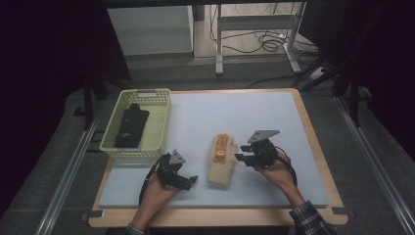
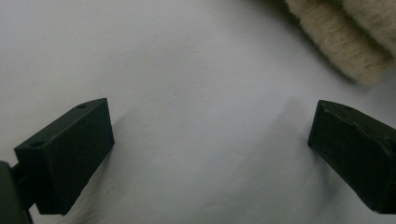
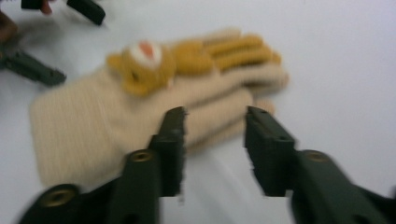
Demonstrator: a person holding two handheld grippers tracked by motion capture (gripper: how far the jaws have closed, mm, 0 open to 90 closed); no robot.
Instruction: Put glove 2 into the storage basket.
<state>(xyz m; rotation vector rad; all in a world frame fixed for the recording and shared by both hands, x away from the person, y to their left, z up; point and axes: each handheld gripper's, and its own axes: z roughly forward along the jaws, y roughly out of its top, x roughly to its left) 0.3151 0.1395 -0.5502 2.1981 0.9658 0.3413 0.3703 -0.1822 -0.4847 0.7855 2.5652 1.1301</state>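
Hovering beside the glove (image 1: 222, 159), the right gripper (image 1: 243, 157) has jaws apart at its edge, nothing pinched; the left gripper (image 1: 188, 181) gapes wide over the mat (image 1: 274, 122).

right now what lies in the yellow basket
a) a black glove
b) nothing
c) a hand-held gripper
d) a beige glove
a: in the high view a black glove lies inside the yellow basket, while the beige glove lies on the mat.
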